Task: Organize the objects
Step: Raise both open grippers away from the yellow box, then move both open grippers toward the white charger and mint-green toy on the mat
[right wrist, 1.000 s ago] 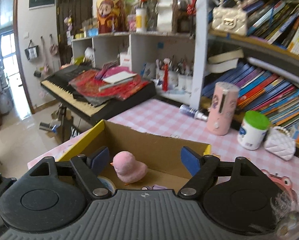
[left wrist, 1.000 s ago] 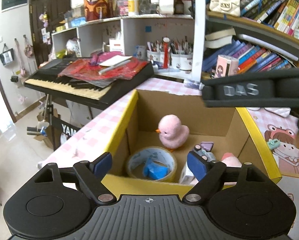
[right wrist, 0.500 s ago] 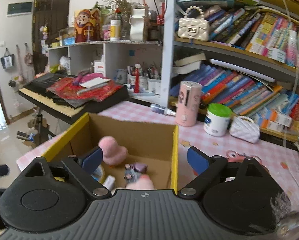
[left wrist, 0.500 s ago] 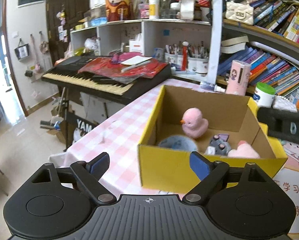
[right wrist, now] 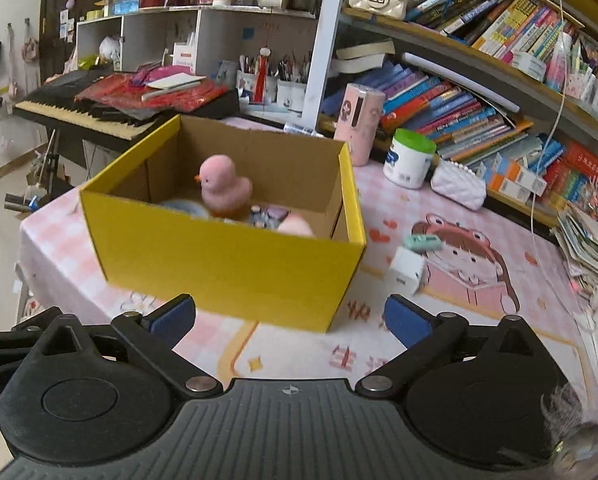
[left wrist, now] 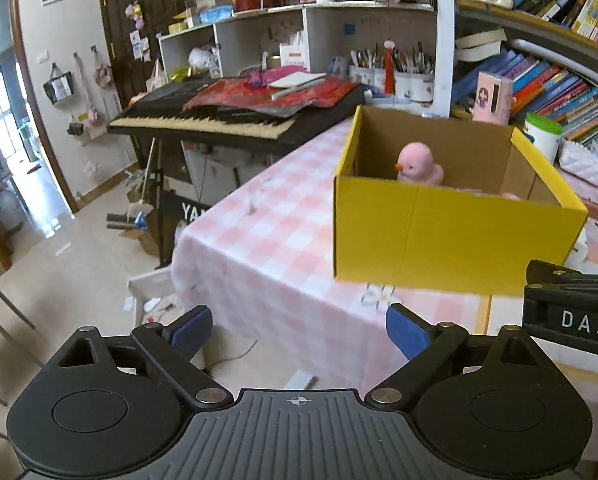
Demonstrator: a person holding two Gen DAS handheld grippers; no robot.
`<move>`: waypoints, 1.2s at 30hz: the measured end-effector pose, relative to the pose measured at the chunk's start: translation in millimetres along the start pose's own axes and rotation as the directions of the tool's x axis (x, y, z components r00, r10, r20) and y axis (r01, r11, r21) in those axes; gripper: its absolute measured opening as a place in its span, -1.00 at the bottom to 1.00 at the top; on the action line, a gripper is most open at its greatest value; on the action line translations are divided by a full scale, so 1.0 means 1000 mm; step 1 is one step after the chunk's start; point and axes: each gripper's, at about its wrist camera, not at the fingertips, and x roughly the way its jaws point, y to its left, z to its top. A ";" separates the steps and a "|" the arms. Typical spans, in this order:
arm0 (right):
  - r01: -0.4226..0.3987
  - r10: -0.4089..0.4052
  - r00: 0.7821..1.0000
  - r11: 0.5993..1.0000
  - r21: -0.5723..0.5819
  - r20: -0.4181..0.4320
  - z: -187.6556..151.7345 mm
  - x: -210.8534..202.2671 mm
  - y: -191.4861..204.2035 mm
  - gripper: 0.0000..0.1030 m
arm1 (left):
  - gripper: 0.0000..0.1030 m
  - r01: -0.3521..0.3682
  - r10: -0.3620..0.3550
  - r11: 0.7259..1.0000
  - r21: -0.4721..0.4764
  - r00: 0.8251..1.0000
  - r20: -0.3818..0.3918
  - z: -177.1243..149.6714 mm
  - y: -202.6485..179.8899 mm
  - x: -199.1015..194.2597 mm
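A yellow cardboard box [left wrist: 451, 236] [right wrist: 227, 268] stands on the pink checked table [left wrist: 267, 232]. Inside it a pink toy duck [left wrist: 419, 163] [right wrist: 223, 186] stands upright, with a tape roll and small pink and purple items [right wrist: 275, 216] partly hidden by the front wall. My left gripper [left wrist: 298, 330] is open and empty, well in front of the box near the table's left corner. My right gripper [right wrist: 289, 320] is open and empty, in front of the box. A white cube [right wrist: 407, 270] and a mint green clip [right wrist: 421, 242] lie right of the box.
A keyboard piano [left wrist: 235, 116] stands at the left past the table edge. A white jar with a green lid [right wrist: 409, 158], a pink cylinder [right wrist: 357, 120] and a white quilted pouch [right wrist: 459, 190] stand behind the box. Bookshelves [right wrist: 479, 92] line the back and right.
Both grippers have pulled back and away from above the box, which now shows whole and farther off. Both stayed open and empty.
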 end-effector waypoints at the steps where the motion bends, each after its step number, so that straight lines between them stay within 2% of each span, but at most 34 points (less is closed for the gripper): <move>1: 0.003 -0.003 1.000 1.000 0.000 -0.002 -0.004 -0.003 0.002 1.00 | 0.85 0.001 -0.001 1.000 0.002 1.000 -0.002 -0.002 0.002 -0.002; 18: 0.070 -0.065 0.994 0.996 0.048 -0.090 -0.057 -0.034 -0.001 1.00 | 0.86 0.044 -0.039 0.994 0.100 0.998 -0.053 -0.045 -0.002 -0.024; 36: 0.204 -0.185 0.972 0.971 0.127 -0.142 -0.071 -0.036 -0.053 1.00 | 0.86 0.159 -0.146 0.963 0.218 0.986 -0.075 -0.041 -0.058 -0.020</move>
